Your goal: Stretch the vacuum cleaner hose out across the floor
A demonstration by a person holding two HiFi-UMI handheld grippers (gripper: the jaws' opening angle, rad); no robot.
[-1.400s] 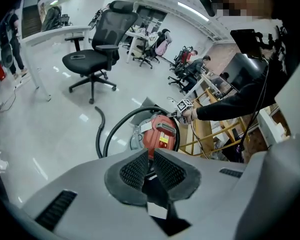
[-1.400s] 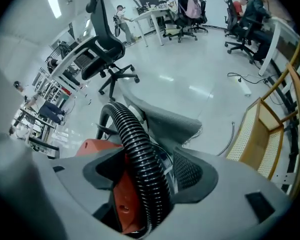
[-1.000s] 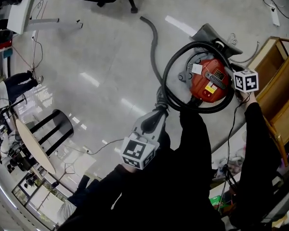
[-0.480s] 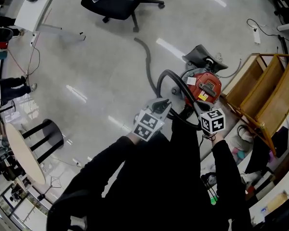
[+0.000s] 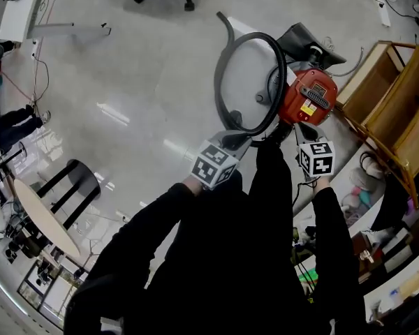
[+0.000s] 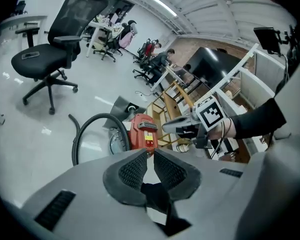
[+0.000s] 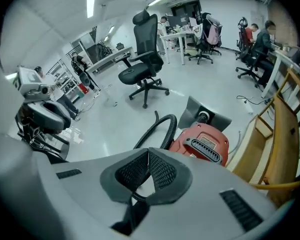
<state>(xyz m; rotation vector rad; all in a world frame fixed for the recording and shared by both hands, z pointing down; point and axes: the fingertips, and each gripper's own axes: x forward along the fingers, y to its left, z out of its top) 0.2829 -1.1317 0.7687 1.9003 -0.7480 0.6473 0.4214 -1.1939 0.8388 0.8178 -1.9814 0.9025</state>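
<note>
The red vacuum cleaner (image 5: 309,96) sits on the floor by a wooden rack, its dark floor nozzle (image 5: 304,37) behind it. Its grey-black hose (image 5: 217,82) curls in one big loop to the left of the body. My left gripper (image 5: 236,139) is shut, its tip at the near end of that loop; whether it touches the hose is unclear. In the left gripper view the pads (image 6: 135,170) meet with nothing between them, and the hose (image 6: 102,116) lies beyond. My right gripper (image 5: 304,137) hangs just in front of the vacuum (image 7: 202,141); its jaws have just closed, and they are empty.
A black office chair (image 6: 50,44) stands far left across the floor. The wooden rack (image 5: 391,96) borders the right side. A round table (image 5: 45,215) and a black stool (image 5: 73,180) stand at the left. Thin cables trail on the floor (image 5: 126,68). People sit at distant desks.
The right gripper has moved from the vacuum's right side to its near side. The hose loop, which lay round the red body, now lies to its left. The left gripper has shifted toward the loop.
</note>
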